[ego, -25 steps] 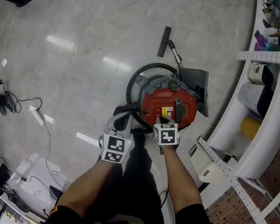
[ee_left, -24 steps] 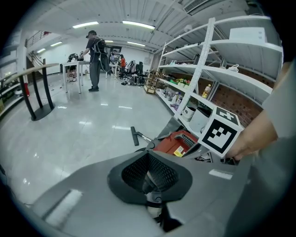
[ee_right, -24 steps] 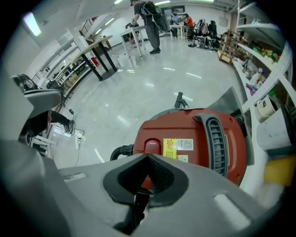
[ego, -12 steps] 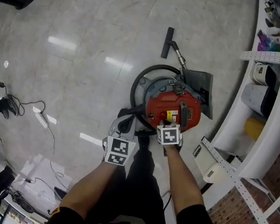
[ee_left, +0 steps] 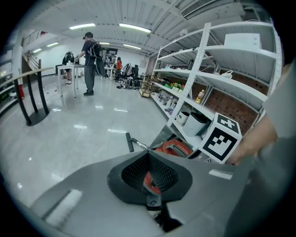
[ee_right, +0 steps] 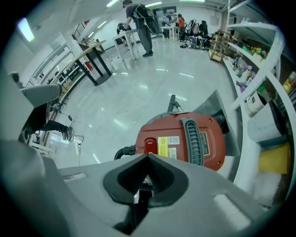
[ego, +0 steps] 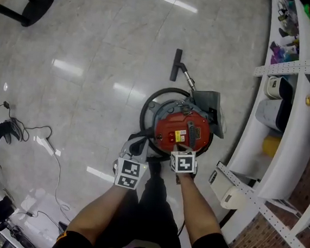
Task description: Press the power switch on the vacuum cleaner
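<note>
You are on the approach: the red vacuum cleaner (ego: 183, 130) stands on the floor (ego: 95, 60) just ahead of you. Your right gripper (ee_right: 148, 156), jaws shut together on nothing, points at the red power switch (ee_right: 150, 146) on its lid. Your left gripper (ee_left: 149, 155), likewise closed and empty, hangs aside. The next move, by my judgement, is a short, firm push of the right tips onto that switch.

Glossy red plastic on the vacuum cleaner (ego: 183, 130), ribbed matt black handle (ee_right: 192, 141). Polished, mirror-smooth stone floor (ego: 96, 49). Matt grey plastic on the right gripper (ee_right: 147, 156), black meshed pads (ee_right: 163, 178). White perforated metal shelving (ego: 294, 67).
</note>
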`<control>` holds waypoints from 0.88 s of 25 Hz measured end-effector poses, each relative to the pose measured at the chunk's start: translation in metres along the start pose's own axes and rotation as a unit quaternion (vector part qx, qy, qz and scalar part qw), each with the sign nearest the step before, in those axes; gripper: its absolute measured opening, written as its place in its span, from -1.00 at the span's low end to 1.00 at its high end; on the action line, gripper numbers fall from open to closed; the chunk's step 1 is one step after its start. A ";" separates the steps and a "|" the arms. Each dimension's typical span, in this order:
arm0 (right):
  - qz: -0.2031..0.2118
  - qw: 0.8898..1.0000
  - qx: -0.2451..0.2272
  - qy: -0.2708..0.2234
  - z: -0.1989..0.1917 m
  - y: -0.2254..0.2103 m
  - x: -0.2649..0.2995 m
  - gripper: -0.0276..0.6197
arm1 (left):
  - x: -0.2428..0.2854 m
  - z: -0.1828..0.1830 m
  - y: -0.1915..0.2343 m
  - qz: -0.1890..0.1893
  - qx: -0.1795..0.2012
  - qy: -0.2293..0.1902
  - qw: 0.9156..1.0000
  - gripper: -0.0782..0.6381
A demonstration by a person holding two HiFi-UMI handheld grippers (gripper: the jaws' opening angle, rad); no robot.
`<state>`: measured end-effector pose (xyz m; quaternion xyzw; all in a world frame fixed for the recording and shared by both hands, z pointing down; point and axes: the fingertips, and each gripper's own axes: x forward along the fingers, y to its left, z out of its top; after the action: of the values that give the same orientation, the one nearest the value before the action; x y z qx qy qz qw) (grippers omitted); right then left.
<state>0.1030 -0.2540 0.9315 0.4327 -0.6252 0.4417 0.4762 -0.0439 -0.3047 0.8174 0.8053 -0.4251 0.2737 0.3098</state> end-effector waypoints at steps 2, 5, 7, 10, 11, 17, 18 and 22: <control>-0.001 1.000 0.001 -0.014 0.001 -0.001 -0.016 -0.94 | -0.007 0.014 -0.012 -0.011 0.008 -0.011 1.000 -0.74; -0.004 0.999 -0.004 -0.032 -0.001 -0.005 -0.042 -0.94 | -0.020 0.034 -0.035 -0.031 0.015 -0.023 0.999 -0.74; 0.004 0.999 0.001 -0.049 -0.003 -0.003 -0.067 -0.94 | -0.036 0.044 -0.050 -0.040 0.013 -0.026 0.999 -0.74; 0.028 0.995 0.038 -0.086 -0.007 0.005 -0.115 -0.94 | -0.067 0.050 -0.068 -0.043 0.004 -0.030 0.999 -0.74; 0.037 0.993 0.047 -0.106 -0.005 0.008 -0.132 -0.94 | -0.075 0.052 -0.071 -0.039 0.002 -0.034 0.999 -0.74; 0.055 0.975 0.008 -0.215 0.023 0.023 -0.224 -0.94 | -0.116 0.067 -0.086 -0.004 -0.022 -0.074 0.997 -0.74; 0.056 0.972 -0.006 -0.228 0.024 0.028 -0.238 -0.94 | -0.125 0.068 -0.091 -0.001 -0.026 -0.081 0.996 -0.74; 0.065 0.955 -0.056 -0.285 0.032 0.051 -0.289 -0.94 | -0.161 0.078 -0.106 0.014 -0.047 -0.115 0.992 -0.74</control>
<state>0.0967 -0.2378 0.6369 0.4712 -0.7856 0.2945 0.2721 -0.0180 -0.2313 0.6245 0.8102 -0.4809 0.1636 0.2925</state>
